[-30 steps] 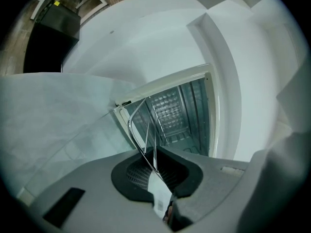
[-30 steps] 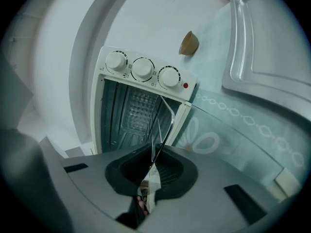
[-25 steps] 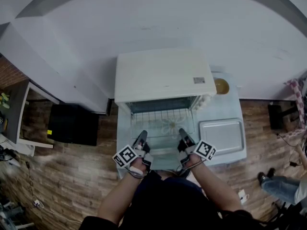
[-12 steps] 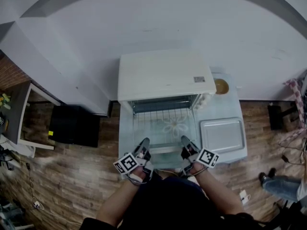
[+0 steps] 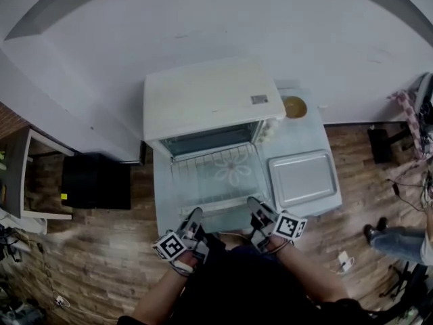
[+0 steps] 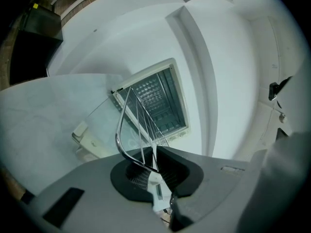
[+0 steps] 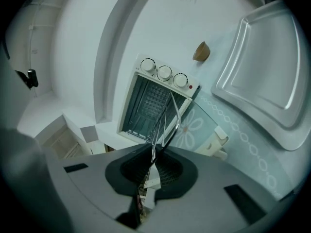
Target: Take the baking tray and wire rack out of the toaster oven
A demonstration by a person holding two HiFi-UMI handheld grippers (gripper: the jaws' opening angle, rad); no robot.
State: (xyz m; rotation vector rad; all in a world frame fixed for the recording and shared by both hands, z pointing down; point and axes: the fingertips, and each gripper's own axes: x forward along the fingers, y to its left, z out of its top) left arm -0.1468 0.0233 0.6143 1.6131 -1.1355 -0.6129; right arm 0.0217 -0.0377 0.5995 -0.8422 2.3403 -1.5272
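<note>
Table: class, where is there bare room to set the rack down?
Bare: a narrow strip left of the door, and a patch between bowl and tray. Crowded: tray fills the right, door and rack the middle.

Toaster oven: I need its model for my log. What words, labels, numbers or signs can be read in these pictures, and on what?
No text can be read.
Label on top of the toaster oven: too small to read.
Dials: markings blurred.

The tray is running off the right gripper view's edge, the head view's right edge is cutting a person's leg, and the oven top is hiding its inside
</note>
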